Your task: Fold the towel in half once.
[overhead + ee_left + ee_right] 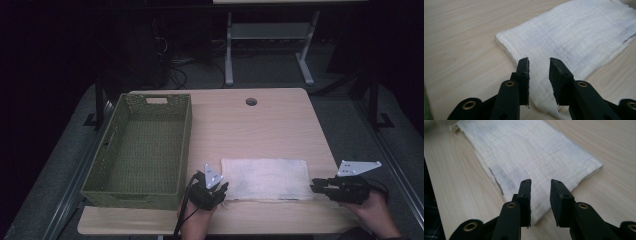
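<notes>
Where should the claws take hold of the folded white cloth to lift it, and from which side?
Probably by its two short ends, one claw each. The cloth lies flat as a long strip, and the left claw and right claw sit open at opposite ends. Come in low along the table so one jaw slides under the layered edge.

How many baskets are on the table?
1. The green basket sits on the left side of the table, left of the folded white cloth. It looks empty inside.
</notes>
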The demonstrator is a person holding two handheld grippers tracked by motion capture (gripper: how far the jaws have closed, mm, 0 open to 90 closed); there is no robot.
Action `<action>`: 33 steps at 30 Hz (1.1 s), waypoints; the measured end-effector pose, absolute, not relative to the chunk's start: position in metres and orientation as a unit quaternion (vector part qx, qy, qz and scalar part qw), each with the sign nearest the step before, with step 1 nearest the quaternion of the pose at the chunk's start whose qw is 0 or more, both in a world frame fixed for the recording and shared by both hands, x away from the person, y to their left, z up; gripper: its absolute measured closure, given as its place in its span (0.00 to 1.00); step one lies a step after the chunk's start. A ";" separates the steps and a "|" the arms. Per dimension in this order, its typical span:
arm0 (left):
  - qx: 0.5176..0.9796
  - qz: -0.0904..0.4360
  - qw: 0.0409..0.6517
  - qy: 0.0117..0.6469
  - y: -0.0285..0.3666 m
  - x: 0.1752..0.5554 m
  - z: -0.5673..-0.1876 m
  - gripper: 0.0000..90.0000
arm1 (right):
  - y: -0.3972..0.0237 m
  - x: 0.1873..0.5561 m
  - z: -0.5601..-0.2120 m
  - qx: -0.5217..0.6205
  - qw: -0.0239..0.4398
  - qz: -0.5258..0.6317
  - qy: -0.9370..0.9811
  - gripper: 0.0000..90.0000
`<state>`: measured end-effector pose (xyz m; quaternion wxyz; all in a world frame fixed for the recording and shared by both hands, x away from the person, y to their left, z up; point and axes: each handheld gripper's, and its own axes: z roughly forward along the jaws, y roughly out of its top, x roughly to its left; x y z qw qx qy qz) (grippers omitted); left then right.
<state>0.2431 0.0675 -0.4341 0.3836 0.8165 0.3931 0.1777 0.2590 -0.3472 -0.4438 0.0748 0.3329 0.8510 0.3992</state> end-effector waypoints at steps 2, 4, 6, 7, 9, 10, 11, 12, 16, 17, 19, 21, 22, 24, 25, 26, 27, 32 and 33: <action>0.817 0.179 0.383 0.393 0.066 0.250 -0.433 0.74 | -0.348 0.262 -0.440 0.336 0.081 0.409 0.845 0.75; 0.814 0.178 0.386 0.395 0.065 0.258 -0.433 0.73 | -0.348 0.266 -0.436 0.336 0.085 0.415 0.841 0.75; 0.816 0.176 0.383 0.396 0.064 0.266 -0.433 0.71 | -0.348 0.273 -0.434 0.338 0.095 0.411 0.841 0.76; 0.816 0.176 0.383 0.396 0.063 0.271 -0.433 0.70 | -0.347 0.276 -0.435 0.340 0.097 0.408 0.842 0.76; 0.817 0.174 0.381 0.396 0.062 0.280 -0.433 0.68 | -0.346 0.285 -0.437 0.347 0.101 0.405 0.840 0.78; 0.818 0.175 0.380 0.395 0.061 0.284 -0.433 0.68 | -0.346 0.290 -0.438 0.348 0.103 0.402 0.841 0.78; 0.818 0.175 0.380 0.393 0.061 0.287 -0.433 0.67 | -0.346 0.296 -0.439 0.350 0.104 0.399 0.841 0.79; 0.819 0.175 0.379 0.394 0.061 0.290 -0.433 0.67 | -0.345 0.301 -0.439 0.354 0.106 0.397 0.840 0.79; 0.820 0.175 0.376 0.394 0.060 0.304 -0.434 0.65 | -0.342 0.325 -0.444 0.365 0.108 0.388 0.840 0.81; 0.821 0.174 0.373 0.396 0.060 0.308 -0.434 0.65 | -0.342 0.330 -0.446 0.368 0.108 0.385 0.839 0.81; 0.820 0.174 0.373 0.399 0.060 0.314 -0.435 0.65 | -0.341 0.343 -0.451 0.376 0.101 0.379 0.839 0.81; 0.821 0.174 0.371 0.398 0.060 0.319 -0.437 0.64 | -0.340 0.352 -0.456 0.378 0.097 0.373 0.842 0.81; 0.820 0.174 0.370 0.400 0.060 0.322 -0.437 0.64 | -0.340 0.355 -0.459 0.381 0.095 0.370 0.842 0.82; 0.820 0.175 0.367 0.403 0.060 0.327 -0.438 0.64 | -0.339 0.360 -0.464 0.383 0.091 0.363 0.844 0.82; 0.821 0.174 0.366 0.403 0.061 0.329 -0.439 0.64 | -0.337 0.361 -0.466 0.386 0.089 0.356 0.846 0.82; 0.821 0.175 0.365 0.403 0.061 0.331 -0.439 0.64 | -0.336 0.361 -0.468 0.384 0.088 0.350 0.850 0.83; 0.819 0.175 0.366 0.405 0.061 0.333 -0.440 0.64 | -0.337 0.360 -0.469 0.383 0.087 0.354 0.849 0.84; 0.824 0.172 0.353 0.409 0.062 0.343 -0.447 0.63 | -0.338 0.359 -0.471 0.383 0.079 0.363 0.846 0.91; 0.823 0.172 0.354 0.410 0.062 0.345 -0.449 0.63 | -0.338 0.359 -0.471 0.382 0.080 0.362 0.846 0.92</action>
